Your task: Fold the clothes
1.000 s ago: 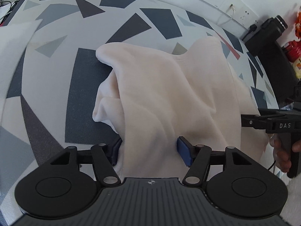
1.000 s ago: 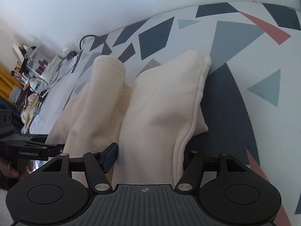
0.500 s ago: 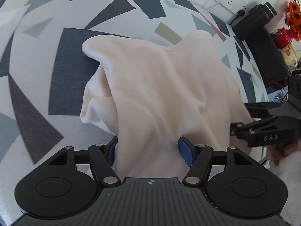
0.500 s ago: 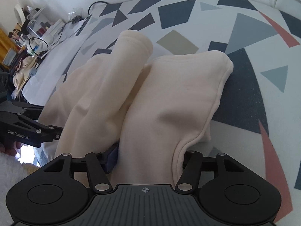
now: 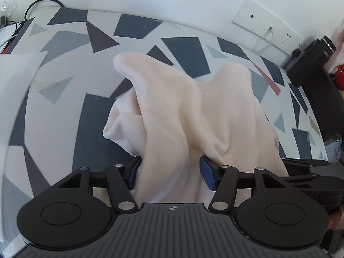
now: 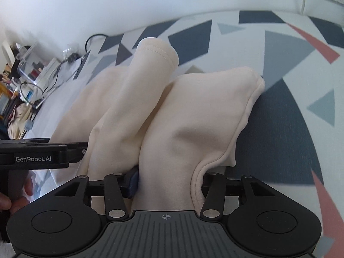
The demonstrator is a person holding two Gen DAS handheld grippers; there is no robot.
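Observation:
A cream sweatshirt (image 5: 193, 116) lies bunched on the patterned tablecloth (image 5: 64, 90), its near edge raised up into both grippers. My left gripper (image 5: 169, 173) has a thick fold of the garment filling the gap between its blue pads (image 5: 207, 176), and its jaws are closing. The right wrist view shows my right gripper (image 6: 169, 180) closing on the cream sweatshirt (image 6: 193, 124) at a ribbed hem. One blue pad (image 6: 132, 180) shows there, while fabric hides the other. Two cuffed ends of the garment rest further out on the cloth.
A black device (image 5: 311, 64) stands at the back right beside a wall socket plate (image 5: 264, 28). Cables and desk clutter (image 6: 32, 75) sit at the far left. A white sheet (image 5: 15, 75) lies on the left of the table. A hand (image 6: 6, 202) grips the left handle.
Both pairs of pads have drawn closer together, squeezing the bunched fabric. Both hands have shifted across the table with the garment's near edge, and the far ends have slid with it.

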